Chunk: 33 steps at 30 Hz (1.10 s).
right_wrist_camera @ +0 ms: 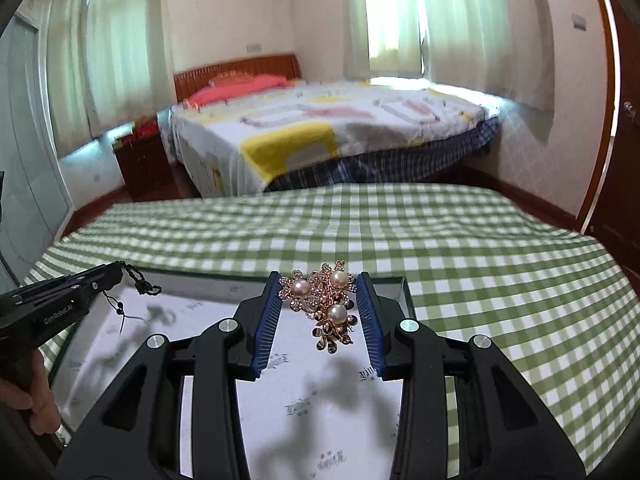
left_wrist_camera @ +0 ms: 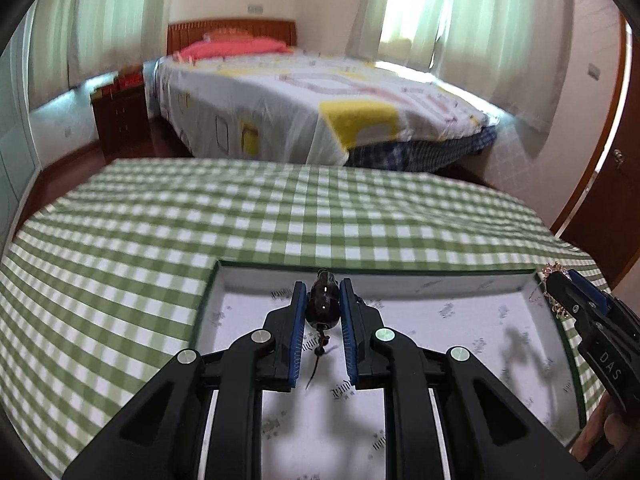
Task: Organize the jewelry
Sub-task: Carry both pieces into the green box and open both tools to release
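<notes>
My left gripper point(left_wrist_camera: 322, 286) is shut on a dark brown pendant point(left_wrist_camera: 322, 306) whose thin black cord point(left_wrist_camera: 317, 364) hangs down over the shallow white-lined box point(left_wrist_camera: 376, 271). My right gripper point(right_wrist_camera: 320, 278) is shut on a gold flower brooch with three pearls point(right_wrist_camera: 335, 314), held above the same box point(right_wrist_camera: 407, 292) near its right rim. In the left wrist view the right gripper point(left_wrist_camera: 560, 286) enters from the right with the brooch point(left_wrist_camera: 553, 270) at its tip. In the right wrist view the left gripper point(right_wrist_camera: 117, 271) comes in from the left, its knotted cord point(right_wrist_camera: 142, 285) dangling.
The box lies on a table under a green and white checked cloth point(left_wrist_camera: 280, 216). Beyond the table stand a bed point(left_wrist_camera: 304, 96), a dark wooden nightstand point(left_wrist_camera: 120, 120) and curtained windows. A wooden door point(right_wrist_camera: 624, 168) is at the right. A person's hand point(right_wrist_camera: 28, 392) holds the left gripper's handle.
</notes>
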Available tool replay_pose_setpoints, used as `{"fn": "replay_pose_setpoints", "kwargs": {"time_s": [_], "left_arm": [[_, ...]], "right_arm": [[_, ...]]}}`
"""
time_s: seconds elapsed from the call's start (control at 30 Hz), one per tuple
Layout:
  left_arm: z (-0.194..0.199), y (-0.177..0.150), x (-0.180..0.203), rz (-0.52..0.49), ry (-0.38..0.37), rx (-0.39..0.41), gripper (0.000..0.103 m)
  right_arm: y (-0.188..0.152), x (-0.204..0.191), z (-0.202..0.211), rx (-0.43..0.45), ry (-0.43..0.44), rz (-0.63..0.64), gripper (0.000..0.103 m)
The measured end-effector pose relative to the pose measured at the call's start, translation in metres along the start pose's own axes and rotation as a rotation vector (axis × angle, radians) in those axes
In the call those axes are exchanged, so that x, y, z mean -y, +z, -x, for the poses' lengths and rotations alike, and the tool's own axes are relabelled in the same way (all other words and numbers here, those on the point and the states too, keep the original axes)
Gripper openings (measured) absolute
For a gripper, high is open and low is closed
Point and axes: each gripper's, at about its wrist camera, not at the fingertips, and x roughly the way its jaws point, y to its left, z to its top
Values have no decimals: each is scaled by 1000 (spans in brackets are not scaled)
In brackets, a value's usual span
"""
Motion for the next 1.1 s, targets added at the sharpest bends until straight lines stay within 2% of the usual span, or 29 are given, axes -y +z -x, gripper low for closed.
{"fn": "replay_pose_setpoints", "kwargs": {"time_s": [0.3,0.5,0.57,0.63,0.73,0.93,1.1], "left_arm": [[-24,-2,-1,8,-5,-109,18],[-30,-4,0,2,-10,-144,21],[-31,-4,1,4,-10,-149,34],[-29,-3,2,4,-9,-136,43],[-17,-2,4,-6,0,-68,53],[34,-10,4,-36,-10,67,55],[75,-31,0,-44,-6,116,55]], "right_arm": [[1,-1,-44,-203,-1,6,37],[0,-1,-51,-245,1,4,39],[0,-1,-51,-240,-2,9,47],[1,1,-47,-217,-4,7,48],[1,2,-31,-144,-8,-1,48],[-6,-1,19,-27,-1,-4,48],[-26,-10,67,25,3,1,48]]}}
